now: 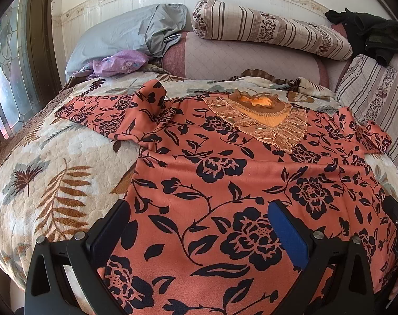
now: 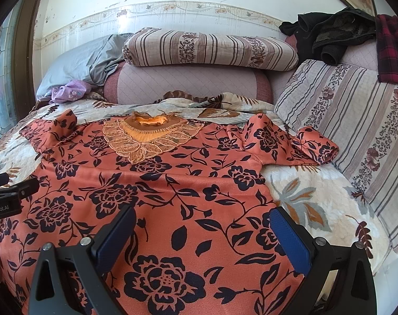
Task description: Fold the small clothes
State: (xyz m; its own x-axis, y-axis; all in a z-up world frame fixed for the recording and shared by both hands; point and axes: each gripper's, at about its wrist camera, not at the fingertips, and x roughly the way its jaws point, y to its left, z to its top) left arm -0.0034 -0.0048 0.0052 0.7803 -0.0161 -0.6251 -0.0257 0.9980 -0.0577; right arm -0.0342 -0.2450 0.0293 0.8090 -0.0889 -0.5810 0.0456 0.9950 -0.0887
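Observation:
An orange top with a black flower print [image 1: 225,173] [image 2: 157,183] lies spread flat on the bed, its lace collar [image 1: 264,120] [image 2: 149,134] at the far end. The left sleeve [image 1: 136,110] is bunched up; the right sleeve [image 2: 304,144] is rumpled against a pillow. My left gripper [image 1: 199,225] hovers open over the near left part of the top, its jaws wide apart with nothing between them. My right gripper [image 2: 204,231] is open too, over the near right part, close to the top's right edge. Each gripper shows at the edge of the other's view.
A leaf-print blanket [image 1: 54,162] [image 2: 317,197] covers the bed. Striped pillows [image 1: 272,29] [image 2: 356,120] lie at the back and right, a grey pillow [image 1: 125,31] and purple cloth [image 1: 120,63] at the back left. Dark clothes [image 2: 330,31] are heaped at the far right. A window [image 1: 10,73] is at left.

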